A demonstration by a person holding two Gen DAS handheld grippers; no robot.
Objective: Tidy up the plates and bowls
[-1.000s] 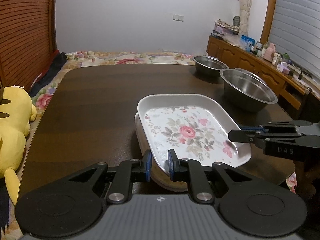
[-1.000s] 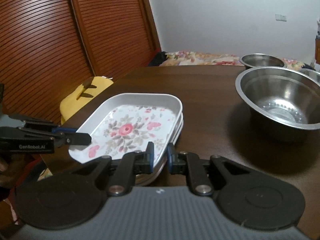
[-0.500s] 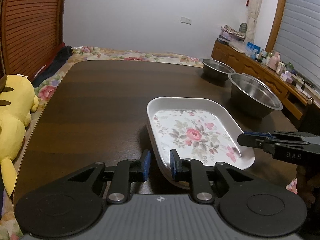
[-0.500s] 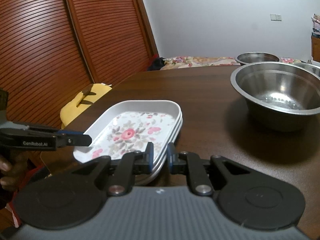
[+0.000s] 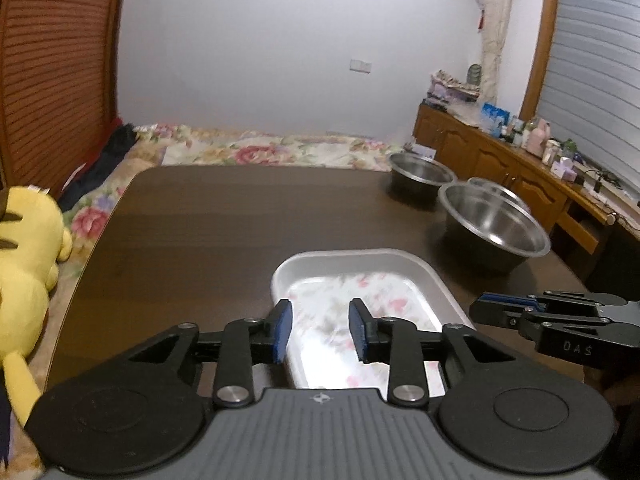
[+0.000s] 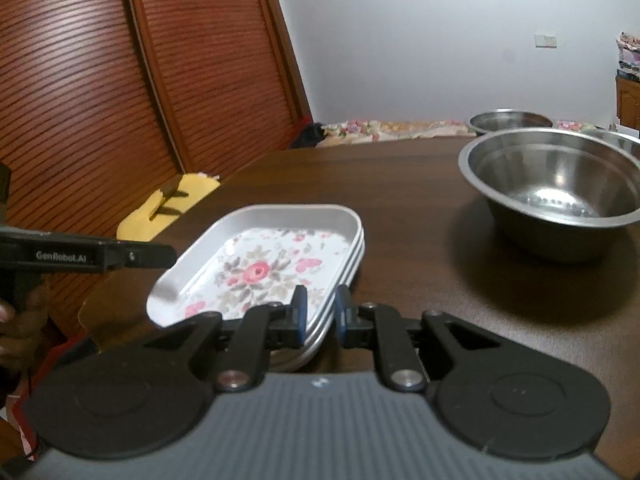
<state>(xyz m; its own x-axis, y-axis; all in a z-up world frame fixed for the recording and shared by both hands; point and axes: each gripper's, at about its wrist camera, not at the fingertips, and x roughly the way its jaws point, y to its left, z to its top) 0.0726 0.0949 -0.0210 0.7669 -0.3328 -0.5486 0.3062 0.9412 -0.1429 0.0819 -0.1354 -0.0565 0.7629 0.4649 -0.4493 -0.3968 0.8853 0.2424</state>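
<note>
The floral plates (image 6: 272,268) sit nested in a stack near the front edge of the dark worktop (image 5: 224,236), and that nesting looks like the point of the present step: flat rectangular dishes gathered into one pile so they take one spot instead of several. At least three rims show at the stack's right edge in the right wrist view.

The right tongs (image 6: 319,312) are nearly closed on the near corner of the stack, the blue pads bracketing the rims, which I judge steadies or squares the pile. The left tongs (image 5: 320,330) are opening above the top plate; their pads stand apart over the printed floor and press on nothing (a release, as far as I can judge).

The top plate holds nothing but its flower print. Three steel bowls stand apart at the far right of the worktop: the large steel bowl (image 6: 560,196) nearest, a second bowl (image 5: 494,190) just behind it, and a small steel bowl (image 5: 420,174) farther back. The large one is empty; the others' insides are mostly hidden. They are not yet nested, so the bowl half of the job seems still to do.
</note>
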